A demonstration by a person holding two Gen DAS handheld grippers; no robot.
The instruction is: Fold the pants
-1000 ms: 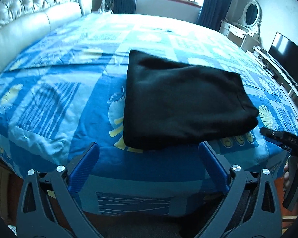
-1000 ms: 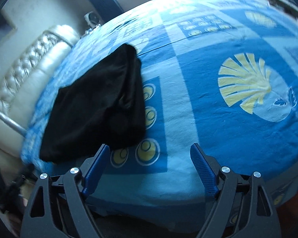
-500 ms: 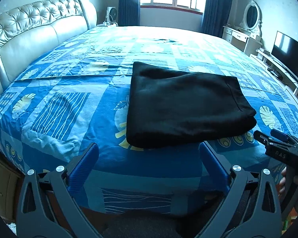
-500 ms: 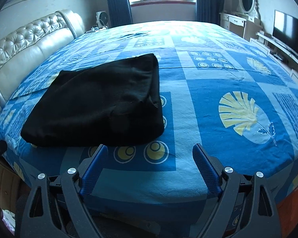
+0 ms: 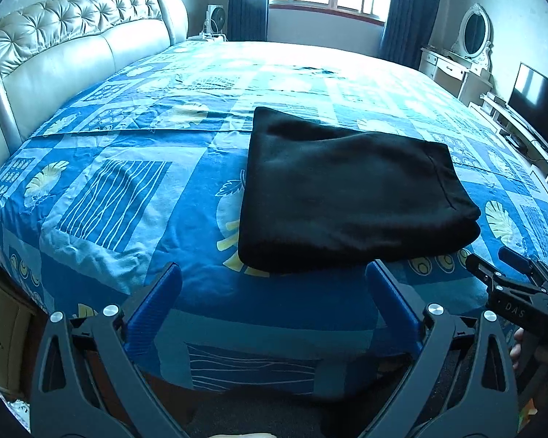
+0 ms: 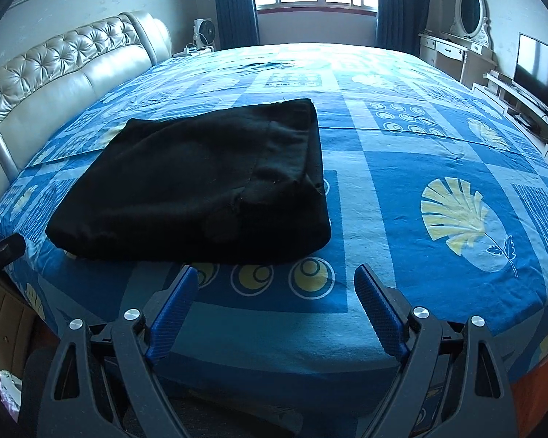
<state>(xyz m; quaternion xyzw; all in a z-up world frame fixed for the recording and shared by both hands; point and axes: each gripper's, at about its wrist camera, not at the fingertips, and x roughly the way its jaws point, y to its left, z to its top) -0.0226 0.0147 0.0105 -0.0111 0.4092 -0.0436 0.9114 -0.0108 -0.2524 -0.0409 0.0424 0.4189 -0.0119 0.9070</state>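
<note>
Jaws wide apart, folded pants [image 5: 350, 193] untouched

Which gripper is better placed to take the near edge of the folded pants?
Left, probably. The left gripper is open with the black pants straight ahead; the right gripper, also open, faces mostly bare bedspread.
</note>
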